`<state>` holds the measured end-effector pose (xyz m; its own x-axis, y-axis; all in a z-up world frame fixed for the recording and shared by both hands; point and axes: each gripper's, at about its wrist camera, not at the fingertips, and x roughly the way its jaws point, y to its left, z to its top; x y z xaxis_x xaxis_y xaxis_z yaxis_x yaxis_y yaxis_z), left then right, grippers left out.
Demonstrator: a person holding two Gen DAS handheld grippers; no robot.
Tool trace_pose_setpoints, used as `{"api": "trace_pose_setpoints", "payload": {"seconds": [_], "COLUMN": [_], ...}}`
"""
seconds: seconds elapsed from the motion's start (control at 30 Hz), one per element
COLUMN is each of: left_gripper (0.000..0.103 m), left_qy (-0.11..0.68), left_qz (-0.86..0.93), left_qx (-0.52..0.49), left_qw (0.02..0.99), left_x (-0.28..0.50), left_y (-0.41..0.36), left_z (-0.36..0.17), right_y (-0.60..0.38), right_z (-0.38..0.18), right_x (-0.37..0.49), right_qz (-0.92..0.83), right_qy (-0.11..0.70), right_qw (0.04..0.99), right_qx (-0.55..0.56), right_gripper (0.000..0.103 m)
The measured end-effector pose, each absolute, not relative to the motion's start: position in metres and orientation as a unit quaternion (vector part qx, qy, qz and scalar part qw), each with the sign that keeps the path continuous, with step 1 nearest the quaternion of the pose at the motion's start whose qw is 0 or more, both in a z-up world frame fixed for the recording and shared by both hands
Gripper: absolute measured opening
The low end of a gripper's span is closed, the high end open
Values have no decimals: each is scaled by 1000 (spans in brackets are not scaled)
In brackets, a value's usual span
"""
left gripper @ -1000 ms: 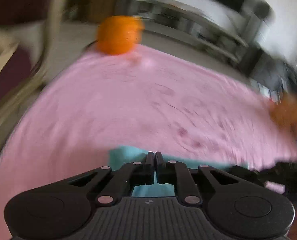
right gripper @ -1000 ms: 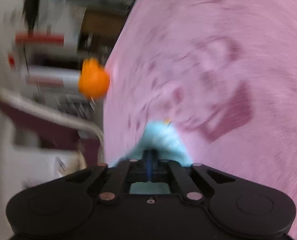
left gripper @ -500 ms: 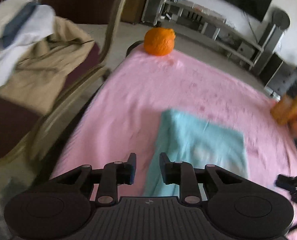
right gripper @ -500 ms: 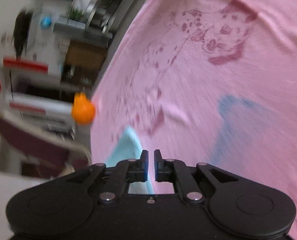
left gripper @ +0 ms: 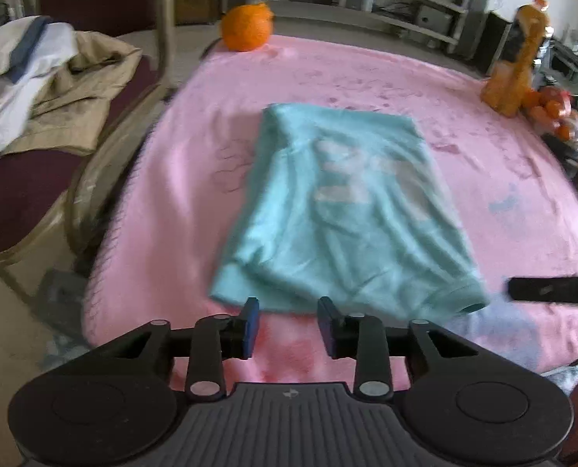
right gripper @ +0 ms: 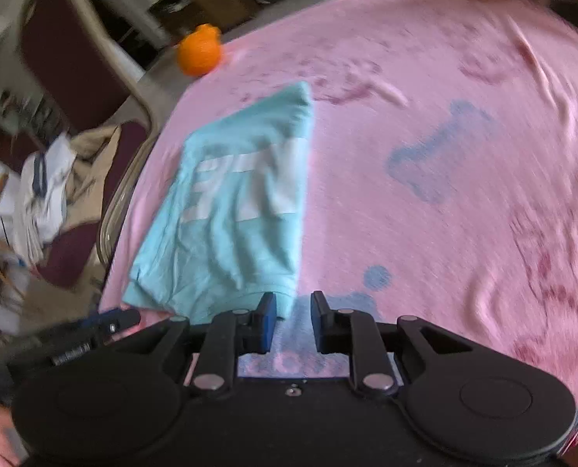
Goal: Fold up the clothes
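- Left wrist view is showing you the teal shirt (left gripper: 343, 210) lying folded into a long panel on the pink cloth (left gripper: 195, 179) covering the counter, its hemmed end nearest you and just ahead of the left claw (left gripper: 288, 327).
- Your left claw is spreading, its jaws opening with only pink cloth between them; nothing is being pinched.
- Your right claw (right gripper: 293, 321) is also opening, its blue pads parted over the cloth, with the shirt's near corner (right gripper: 285, 295) just beside its left pad but not pressed by it, as far as the blur is letting you tell.
- You are looking, by my reading, at a fold just laid and a release in hand, so keep lifting clear without dragging a pad across the hem.
- Before the next fold, you are wanting to check the edges: the near hem looks slightly rumpled and bunched at its right corner (left gripper: 472, 303), so smoothing it first would be giving you a squarer result.
- For a crosswise fold, you should be taking the two near corners evenly, one in each claw, and carrying them toward the far edge (left gripper: 339, 114) at the same pace.
- You are keeping the orange ball (left gripper: 246, 27) and the orange toy (left gripper: 516, 58) well apart from the shirt, so neither should be catching the fabric.
- The chair (left gripper: 94, 89) piled with other clothes (left gripper: 44, 78) is standing just beside the counter's left edge.
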<state>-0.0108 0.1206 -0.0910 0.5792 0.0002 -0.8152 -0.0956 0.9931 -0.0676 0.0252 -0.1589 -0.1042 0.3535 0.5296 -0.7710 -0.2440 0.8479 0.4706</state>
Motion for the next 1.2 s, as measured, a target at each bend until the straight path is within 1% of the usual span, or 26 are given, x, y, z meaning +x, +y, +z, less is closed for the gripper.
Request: {"api": "trace_pose_setpoints", "payload": {"seconds": [0.13, 0.2, 0.3, 0.37, 0.5, 0.6, 0.7, 0.77, 0.87, 1.07, 1.2], "left_gripper": [36, 40, 39, 40, 40, 40, 40, 36, 37, 37, 37], "left_qy": [458, 454, 471, 482, 478, 480, 487, 480, 467, 458, 455], "left_qz": [26, 21, 27, 30, 23, 20, 27, 40, 48, 55, 50], "left_qx": [-30, -22, -8, 1, 28, 15, 2, 6, 12, -1, -9], "left_qw": [888, 890, 882, 876, 877, 877, 873, 876, 883, 887, 889], "left_x": [8, 15, 24, 23, 13, 7, 7, 6, 6, 9, 11], "left_y": [109, 102, 94, 91, 89, 96, 103, 103, 104, 107, 109], "left_z": [-91, -92, -106, -116, -119, -117, -112, -102, -84, -66, -60], "right_y": [-130, -117, -101, -93, -87, -90, -95, -101, -112, -132, -141], "right_z": [-98, -97, -95, -101, -122, -125, -119, -111, -95, -56, -38], "right_x": [24, 28, 34, 37, 37, 28, 23, 23, 23, 34, 39], "right_qz": [247, 249, 261, 264, 266, 273, 275, 277, 277, 266, 258], "right_qy": [492, 482, 465, 464, 484, 481, 490, 485, 472, 438, 418], "right_qw": [831, 838, 845, 845, 834, 833, 827, 830, 837, 857, 868], "right_qx": [83, 62, 35, 21, -1, -24, -24, -4, 24, 62, 71], "right_gripper": [19, 19, 20, 19, 20, 20, 20, 20, 24, 25, 29]}}
